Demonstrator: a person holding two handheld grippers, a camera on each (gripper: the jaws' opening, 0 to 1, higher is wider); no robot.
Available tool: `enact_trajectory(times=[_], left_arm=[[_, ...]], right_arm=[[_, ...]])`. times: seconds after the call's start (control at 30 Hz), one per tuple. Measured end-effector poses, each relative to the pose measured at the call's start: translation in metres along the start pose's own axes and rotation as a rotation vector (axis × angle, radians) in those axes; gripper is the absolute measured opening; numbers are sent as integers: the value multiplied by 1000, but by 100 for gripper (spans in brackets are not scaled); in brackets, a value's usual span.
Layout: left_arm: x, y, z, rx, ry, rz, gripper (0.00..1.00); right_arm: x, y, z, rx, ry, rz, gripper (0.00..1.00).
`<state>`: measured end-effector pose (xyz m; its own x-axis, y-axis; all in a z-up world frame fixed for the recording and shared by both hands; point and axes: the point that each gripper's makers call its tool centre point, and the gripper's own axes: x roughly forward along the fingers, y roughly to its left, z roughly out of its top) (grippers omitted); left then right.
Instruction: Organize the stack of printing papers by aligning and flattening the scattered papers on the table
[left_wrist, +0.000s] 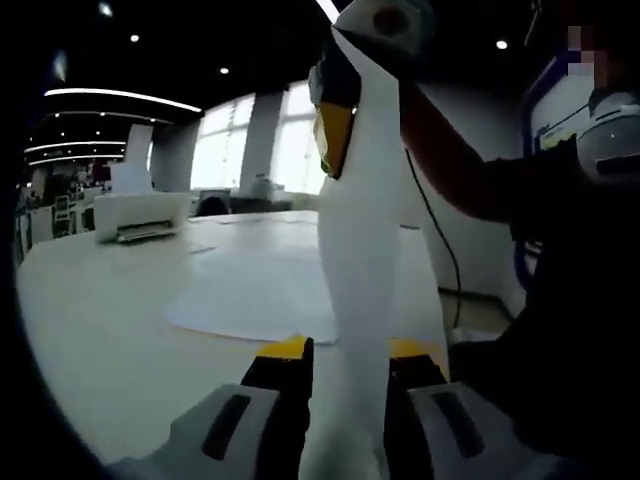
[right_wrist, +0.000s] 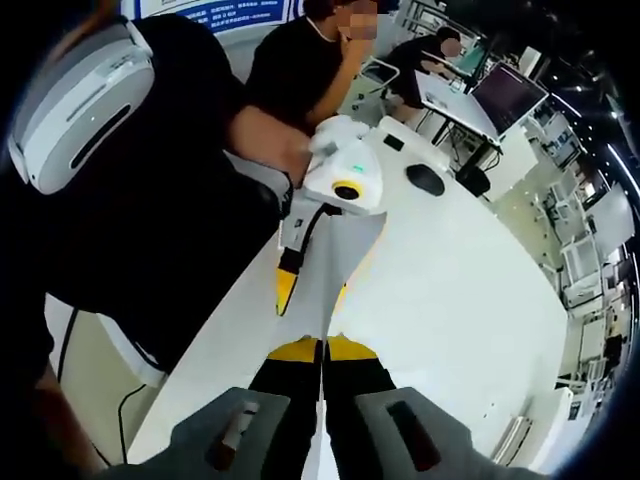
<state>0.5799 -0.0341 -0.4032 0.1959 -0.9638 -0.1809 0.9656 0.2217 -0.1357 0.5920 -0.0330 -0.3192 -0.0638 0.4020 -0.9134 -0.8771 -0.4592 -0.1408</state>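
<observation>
A white stack of printing paper (left_wrist: 360, 250) stands upright off the table, held at both ends. My left gripper (left_wrist: 350, 352) is shut on its near end, the yellow-tipped jaws on either side of it. My right gripper (left_wrist: 335, 120) pinches the far top end. In the right gripper view, my right gripper (right_wrist: 324, 348) is shut on the thin paper edge (right_wrist: 335, 250), and the left gripper (right_wrist: 312, 292) grips the other end. More sheets (left_wrist: 260, 290) lie flat on the white table (left_wrist: 100, 330).
A white printer (left_wrist: 140, 215) stands at the table's far side. A person in black with a white headset (right_wrist: 80, 100) is close on the left. A black mouse (right_wrist: 425, 180) lies on the table (right_wrist: 470, 300). Another person sits beyond, near screens (right_wrist: 505, 95).
</observation>
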Motion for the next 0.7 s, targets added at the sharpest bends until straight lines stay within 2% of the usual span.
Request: enact_trajectory(times=[0.7], left_arm=[[4, 6, 7, -9, -6, 8, 22]], right_arm=[[5, 2, -1, 1, 8, 14, 0]])
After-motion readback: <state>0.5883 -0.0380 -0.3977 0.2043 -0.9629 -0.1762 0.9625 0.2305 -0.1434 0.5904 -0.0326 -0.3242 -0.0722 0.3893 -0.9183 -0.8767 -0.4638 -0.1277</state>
